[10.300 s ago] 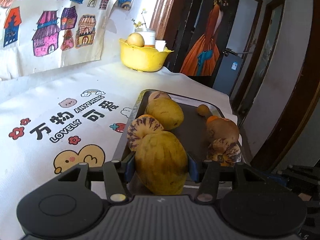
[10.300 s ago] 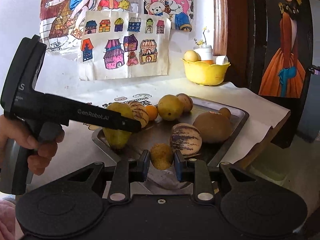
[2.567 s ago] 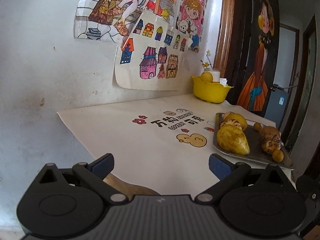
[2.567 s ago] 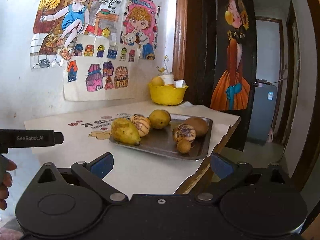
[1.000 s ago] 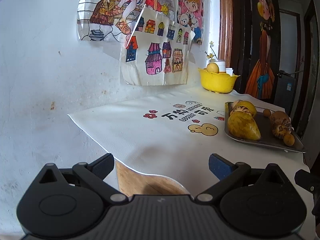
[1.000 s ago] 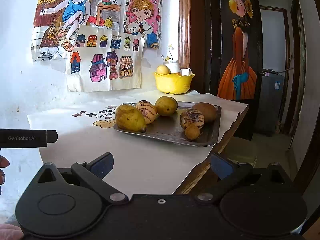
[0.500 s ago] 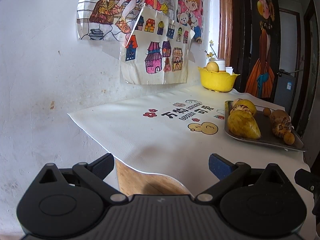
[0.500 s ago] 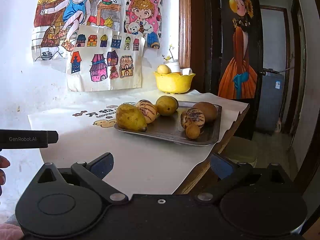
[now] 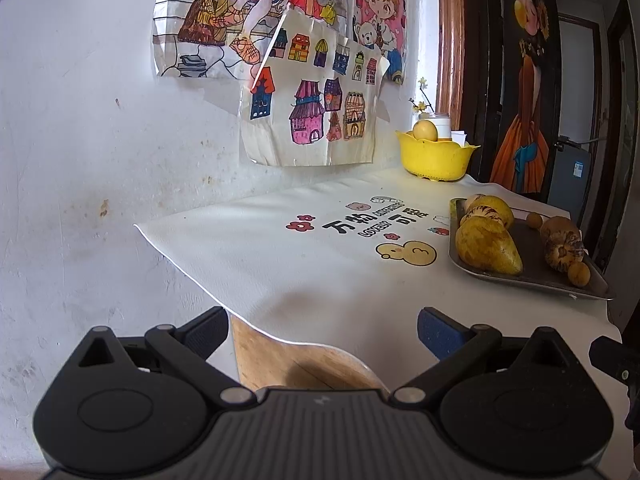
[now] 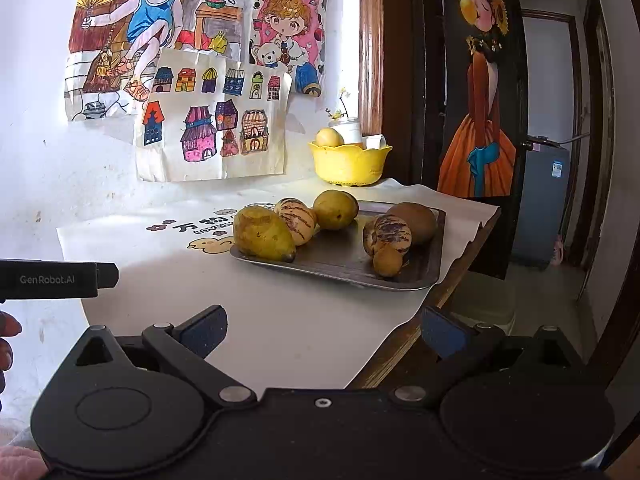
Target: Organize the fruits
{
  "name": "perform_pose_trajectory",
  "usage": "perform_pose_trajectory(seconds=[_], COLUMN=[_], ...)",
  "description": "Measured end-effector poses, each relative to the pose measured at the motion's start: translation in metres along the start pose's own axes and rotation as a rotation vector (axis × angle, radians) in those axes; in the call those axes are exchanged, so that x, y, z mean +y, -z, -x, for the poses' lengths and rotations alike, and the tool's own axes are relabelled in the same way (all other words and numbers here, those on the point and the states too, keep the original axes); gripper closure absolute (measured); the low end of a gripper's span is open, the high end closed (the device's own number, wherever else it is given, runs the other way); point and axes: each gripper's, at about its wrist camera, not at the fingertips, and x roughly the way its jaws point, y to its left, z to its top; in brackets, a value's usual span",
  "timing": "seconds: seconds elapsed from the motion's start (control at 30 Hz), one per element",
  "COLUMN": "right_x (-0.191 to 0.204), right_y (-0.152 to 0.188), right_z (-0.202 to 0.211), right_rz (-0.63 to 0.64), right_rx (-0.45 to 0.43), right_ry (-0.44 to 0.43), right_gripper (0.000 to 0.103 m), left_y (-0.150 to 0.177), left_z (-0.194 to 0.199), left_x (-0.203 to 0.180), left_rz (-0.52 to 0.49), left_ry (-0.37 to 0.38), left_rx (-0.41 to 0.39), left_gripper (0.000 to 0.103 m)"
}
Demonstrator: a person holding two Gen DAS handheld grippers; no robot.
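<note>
A dark metal tray point(image 10: 424, 276) on the white tablecloth holds several fruits: a large yellow one point(image 10: 262, 236), a striped one point(image 10: 298, 220), a round yellow one point(image 10: 335, 209), a brown one point(image 10: 416, 222), another striped one point(image 10: 386, 236) and a small yellow one point(image 10: 387, 261). The tray point(image 9: 532, 278) and the large yellow fruit point(image 9: 486, 246) also show at the right of the left wrist view. My left gripper point(image 9: 322, 326) is open and empty, back at the table's near corner. My right gripper point(image 10: 324, 330) is open and empty, short of the tray.
A yellow bowl point(image 10: 348, 164) with a fruit stands at the back by the wall; it also shows in the left wrist view point(image 9: 434, 158). Drawings point(image 9: 312, 120) hang on the wall. The left gripper's body point(image 10: 56, 279) is at the left edge. A dark door point(image 10: 476, 92) is to the right.
Over ten seconds both grippers let go of fruits on the tray, opened and drew back from it. In the last second both views hardly shift.
</note>
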Motion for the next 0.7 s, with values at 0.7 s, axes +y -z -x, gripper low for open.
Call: perform_pose_trajectory(seconds=[0.7], right_x=[0.0011], right_y=[-0.0001], right_z=[0.0002], right_rz=[0.001], right_rx=[0.002], right_ry=[0.000], right_gripper=[0.001], left_y=[0.0017], left_z=[0.0000], left_x=[0.0010], left_rz=[0.002], left_ry=[0.016], left_rx=[0.009], left_gripper=[0.000])
